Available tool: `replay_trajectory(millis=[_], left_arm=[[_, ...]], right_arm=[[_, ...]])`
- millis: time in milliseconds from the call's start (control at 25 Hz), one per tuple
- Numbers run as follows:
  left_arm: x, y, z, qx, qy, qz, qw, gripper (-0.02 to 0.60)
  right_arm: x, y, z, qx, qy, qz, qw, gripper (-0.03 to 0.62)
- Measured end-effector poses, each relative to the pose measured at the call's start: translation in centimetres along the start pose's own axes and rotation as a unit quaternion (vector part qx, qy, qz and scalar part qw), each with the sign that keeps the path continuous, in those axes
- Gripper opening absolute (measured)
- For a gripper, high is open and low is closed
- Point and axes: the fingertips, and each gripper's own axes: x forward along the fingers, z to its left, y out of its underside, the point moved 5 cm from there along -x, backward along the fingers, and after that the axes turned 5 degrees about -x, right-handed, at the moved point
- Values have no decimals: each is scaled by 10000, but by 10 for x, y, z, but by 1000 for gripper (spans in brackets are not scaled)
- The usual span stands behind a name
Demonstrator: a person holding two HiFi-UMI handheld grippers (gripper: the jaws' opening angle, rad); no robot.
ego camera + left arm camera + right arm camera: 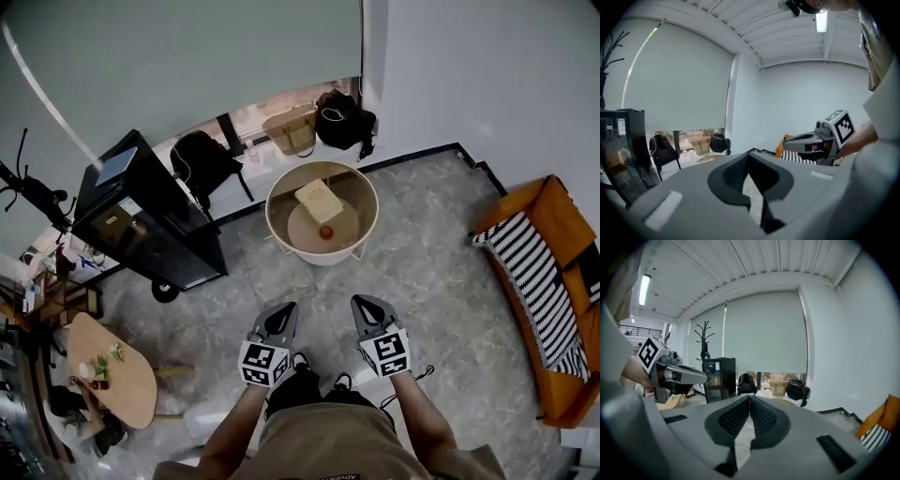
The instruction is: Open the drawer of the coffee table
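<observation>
A round white basket-style coffee table (323, 258) stands on the grey floor ahead of me, with a beige box (319, 201) and a small orange thing (325, 232) on its wooden inside. No drawer shows from here. My left gripper (284, 307) and right gripper (361, 302) hang side by side in front of my legs, short of the table and pointing towards it. Both are shut with nothing between the pads. The left gripper view shows the closed left gripper (749, 157) with the table's rim (710, 158) beyond it. The right gripper (750, 398) is closed in its own view too.
A black glass-fronted cabinet (150, 211) on wheels stands to the table's left. Bags (291, 127) and a black backpack (202, 159) sit by the window. An orange sofa with a striped cushion (553, 291) is at the right, a small wooden table (112, 370) at the lower left.
</observation>
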Motion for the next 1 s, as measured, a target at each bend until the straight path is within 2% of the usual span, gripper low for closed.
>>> replay_trajectory(millis=[120,560,800,1000], left_arm=[[11,-2,17,1,127,14,9999,6],[58,-30,88,25,687,-96,9976,6],[82,-29,115,103,872,27,9961,6],[87,-30,119,-62,908,58,9958,6]], right_arm=[[18,-3,2,8,60,-42,10000,6],[87,-38,-20,4,737,-138,9972,6],[116,-40,-24,27,781,-114,9969,6],[126,-27,-22,91,649,66,9978,6]])
